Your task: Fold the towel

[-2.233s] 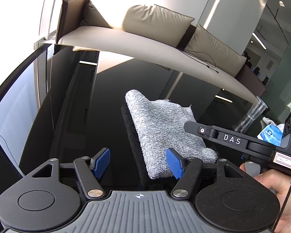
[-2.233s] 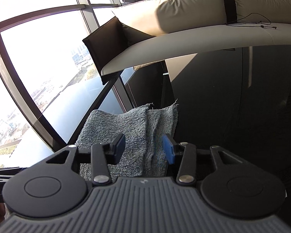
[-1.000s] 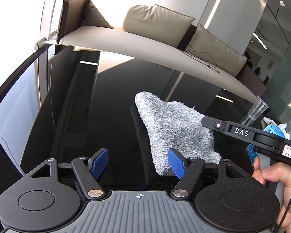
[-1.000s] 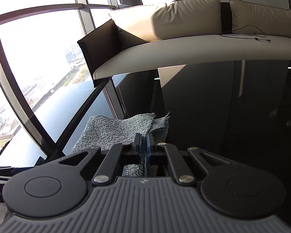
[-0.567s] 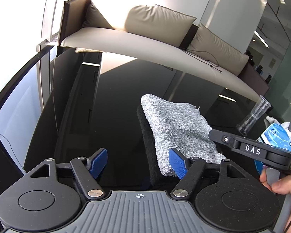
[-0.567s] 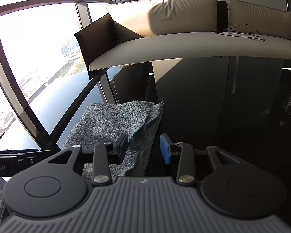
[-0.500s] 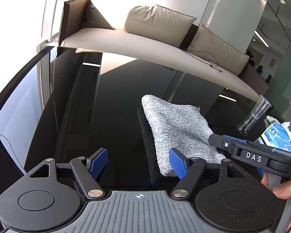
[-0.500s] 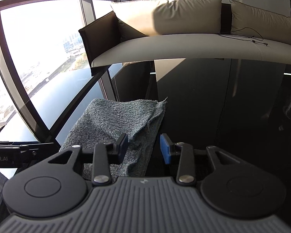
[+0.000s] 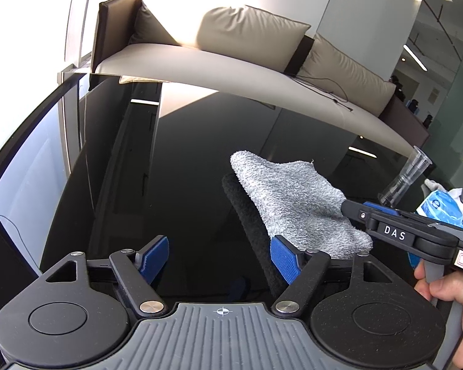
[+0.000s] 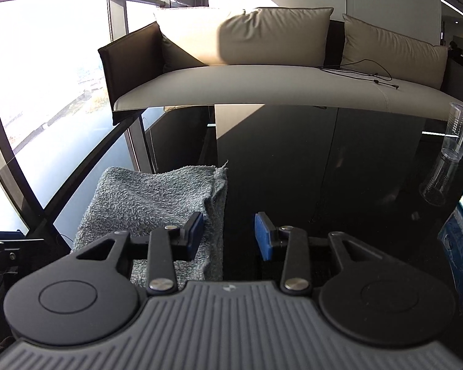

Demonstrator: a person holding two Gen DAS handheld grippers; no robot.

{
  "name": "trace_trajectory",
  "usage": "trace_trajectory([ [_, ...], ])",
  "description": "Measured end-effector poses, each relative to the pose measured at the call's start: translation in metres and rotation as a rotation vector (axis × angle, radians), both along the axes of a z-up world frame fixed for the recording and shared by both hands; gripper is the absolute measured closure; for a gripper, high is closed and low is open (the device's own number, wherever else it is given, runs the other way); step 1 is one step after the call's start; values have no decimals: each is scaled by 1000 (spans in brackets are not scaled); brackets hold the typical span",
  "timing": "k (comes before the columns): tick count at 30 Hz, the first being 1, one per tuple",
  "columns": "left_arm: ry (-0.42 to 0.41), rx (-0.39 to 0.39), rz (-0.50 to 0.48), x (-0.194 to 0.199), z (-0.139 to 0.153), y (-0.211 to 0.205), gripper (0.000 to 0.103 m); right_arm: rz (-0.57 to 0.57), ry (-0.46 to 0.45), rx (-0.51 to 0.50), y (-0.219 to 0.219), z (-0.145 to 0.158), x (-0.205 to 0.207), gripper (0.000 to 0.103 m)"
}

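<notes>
1. The grey towel (image 9: 296,206) lay folded on the glossy black table (image 9: 185,169), right of the table's middle in the left wrist view and toward the near left in the right wrist view (image 10: 157,203).
2. The left gripper (image 9: 222,260) hovered near the towel's near edge with its blue pads (image 9: 154,257) standing wide apart; nothing was between them, and the right-hand pad sat just in front of the towel's near left corner.
3. The right gripper (image 10: 230,236) had let go: its jaws had just been opening and stood moderately apart, with only the towel's right edge below the left pad and bare table in the gap.
4. In the left wrist view the right gripper (image 9: 355,212) reached in from the right, its black finger tips just over the towel's right side, held by a hand (image 9: 447,296) at the lower right corner.
5. A clear plastic cup (image 10: 460,129) stood at the far right of the table, beside a blue packet (image 9: 444,206).
6. Beyond the table's far edge ran a beige sofa (image 10: 262,86) with cushions, a thin black cable (image 10: 364,77) lying on its seat.
</notes>
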State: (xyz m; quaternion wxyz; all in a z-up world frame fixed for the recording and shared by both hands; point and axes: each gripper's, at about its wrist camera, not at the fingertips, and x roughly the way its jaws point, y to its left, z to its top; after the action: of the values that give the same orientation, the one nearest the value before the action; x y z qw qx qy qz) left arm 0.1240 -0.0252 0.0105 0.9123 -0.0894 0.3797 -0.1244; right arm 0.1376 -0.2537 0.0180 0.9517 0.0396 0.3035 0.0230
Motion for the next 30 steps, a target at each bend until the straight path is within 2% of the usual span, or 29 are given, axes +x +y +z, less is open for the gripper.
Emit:
trace_trajectory([
  [4, -1, -1, -1, 0, 0, 0, 33, 21, -59, 3, 2, 8, -6, 64],
  [7, 1, 0, -2, -1, -1, 0, 33, 26, -65, -1, 3, 11, -7, 64],
  [10, 1, -1, -2, -1, -1, 0, 32, -35, -57, -74, 2, 8, -5, 60],
  [12, 1, 0, -5, -2, -1, -1, 32, -75, -19, -95, -2, 2, 0, 58],
  [14, 1, -1, -5, -2, -1, -1, 32, -84, 1, -49, -10, -1, 2, 58],
  [16, 2, -3, -4, -1, -1, -1, 32, -79, -36, 22, -15, 4, -2, 57],
  [18, 2, -3, -3, -1, -1, -1, 32, -30, -78, 65, -13, 10, -6, 53],
  [20, 2, -2, -4, -1, 0, -1, 32, 31, -75, 90, -8, 11, -7, 49],
  [23, 2, -2, -3, -1, 0, -1, 32, 65, -19, 75, 2, 1, -1, 49],
  [27, 0, 4, -5, -2, 0, -2, 32, 11, 25, -41, 10, -9, 11, 49],
  [30, -1, 3, -5, -2, 0, -2, 31, -23, 50, -63, 8, -12, 13, 49],
])
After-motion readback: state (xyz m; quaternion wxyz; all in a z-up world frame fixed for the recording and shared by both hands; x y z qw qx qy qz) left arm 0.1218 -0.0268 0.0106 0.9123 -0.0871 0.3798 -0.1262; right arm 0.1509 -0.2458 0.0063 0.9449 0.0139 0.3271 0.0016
